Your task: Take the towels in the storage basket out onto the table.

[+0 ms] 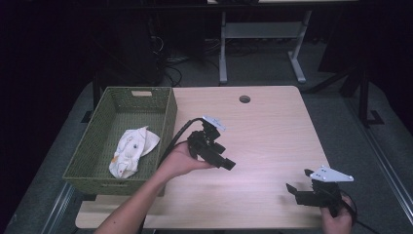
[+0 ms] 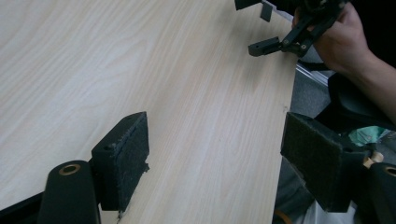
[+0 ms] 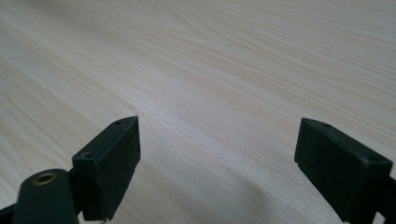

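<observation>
While the pale wooden table (image 1: 263, 126) sat in a dark room, both the left gripper (image 2: 215, 163) and the right gripper (image 3: 217, 163) gaped wide, empty; a white cloth (image 1: 130, 151) lay crumpled in the green basket (image 1: 168, 122).

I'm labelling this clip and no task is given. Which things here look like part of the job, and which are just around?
Likely part of the job:
- green basket at the table's left
- white cloth lying inside it
- left claw, open, empty
- right claw, open, empty

Just around:
- wooden table
- grey desk frame behind
- cables on the floor
</observation>
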Demonstrator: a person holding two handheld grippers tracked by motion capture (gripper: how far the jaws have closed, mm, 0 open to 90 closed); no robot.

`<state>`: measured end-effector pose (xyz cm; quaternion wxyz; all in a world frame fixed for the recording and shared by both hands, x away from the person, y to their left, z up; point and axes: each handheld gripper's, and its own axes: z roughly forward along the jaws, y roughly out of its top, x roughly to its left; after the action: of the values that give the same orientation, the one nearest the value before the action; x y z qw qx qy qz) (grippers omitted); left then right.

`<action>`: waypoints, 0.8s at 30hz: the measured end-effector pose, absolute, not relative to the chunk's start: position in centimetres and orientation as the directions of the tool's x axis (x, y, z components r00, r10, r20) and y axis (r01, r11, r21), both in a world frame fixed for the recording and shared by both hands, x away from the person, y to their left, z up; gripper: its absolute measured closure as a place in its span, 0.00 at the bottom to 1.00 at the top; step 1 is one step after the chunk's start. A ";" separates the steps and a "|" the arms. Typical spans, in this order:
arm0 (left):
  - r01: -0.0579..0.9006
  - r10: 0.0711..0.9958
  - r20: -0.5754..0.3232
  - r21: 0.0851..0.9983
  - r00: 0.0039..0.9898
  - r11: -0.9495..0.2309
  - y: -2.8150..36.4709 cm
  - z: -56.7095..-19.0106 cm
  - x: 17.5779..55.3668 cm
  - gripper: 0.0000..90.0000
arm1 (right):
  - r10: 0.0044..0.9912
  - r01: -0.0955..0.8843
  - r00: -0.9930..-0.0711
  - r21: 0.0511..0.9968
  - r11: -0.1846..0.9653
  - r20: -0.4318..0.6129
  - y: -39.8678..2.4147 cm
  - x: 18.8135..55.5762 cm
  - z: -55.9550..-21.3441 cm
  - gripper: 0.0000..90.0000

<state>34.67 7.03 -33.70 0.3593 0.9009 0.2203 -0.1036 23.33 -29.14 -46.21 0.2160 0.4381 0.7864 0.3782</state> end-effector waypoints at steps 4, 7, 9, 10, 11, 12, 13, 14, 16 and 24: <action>0.473 0.345 -0.324 0.608 0.881 -0.637 8.7 -32.1 35.1 0.24 | 0.853 0.527 -0.522 0.784 0.329 -0.007 -29.2 23.3 -46.2 0.16; 0.470 0.354 -0.309 0.604 0.883 -0.644 9.2 -31.7 35.3 0.24 | 0.853 0.526 -0.522 0.784 0.331 -0.010 -29.1 23.4 -46.2 0.16; 0.474 0.363 -0.305 0.597 0.880 -0.647 9.7 -31.3 35.4 0.25 | 0.853 0.524 -0.522 0.784 0.332 -0.012 -29.1 23.4 -46.2 0.16; 0.475 0.366 -0.304 0.596 0.880 -0.647 9.9 -31.2 35.4 0.25 | 0.853 0.523 -0.522 0.785 0.332 -0.013 -29.1 23.4 -46.2 0.16; 0.476 0.370 -0.301 0.596 0.879 -0.647 10.2 -31.0 35.4 0.25 | 0.853 0.524 -0.522 0.785 0.330 -0.011 -29.1 23.4 -46.2 0.16; 0.470 0.367 -0.295 0.595 0.882 -0.652 10.4 -30.8 35.5 0.25 | 0.853 0.524 -0.522 0.785 0.331 -0.011 -29.0 23.4 -46.2 0.16; 0.469 0.365 -0.296 0.598 0.883 -0.650 10.7 -30.7 35.6 0.24 | 0.852 0.524 -0.523 0.784 0.332 -0.011 -29.0 23.4 -46.2 0.16; 0.473 0.367 -0.300 0.602 0.881 -0.644 10.8 -30.6 35.6 0.24 | 0.851 0.523 -0.525 0.784 0.334 -0.012 -29.0 23.3 -46.2 0.16; 0.480 0.380 -0.297 0.605 0.876 -0.635 11.3 -30.2 35.7 0.24 | 0.851 0.522 -0.526 0.785 0.334 -0.012 -29.0 23.3 -46.2 0.16; 0.488 0.373 -0.317 0.612 0.872 -0.622 13.5 -29.3 36.0 0.24 | 0.851 0.523 -0.524 0.784 0.334 -0.013 -29.0 23.3 -46.2 0.16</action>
<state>36.02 13.48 -29.27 0.3622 0.8971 0.2400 -0.0796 23.33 -29.00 -46.19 0.2174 0.4365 0.7872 0.3776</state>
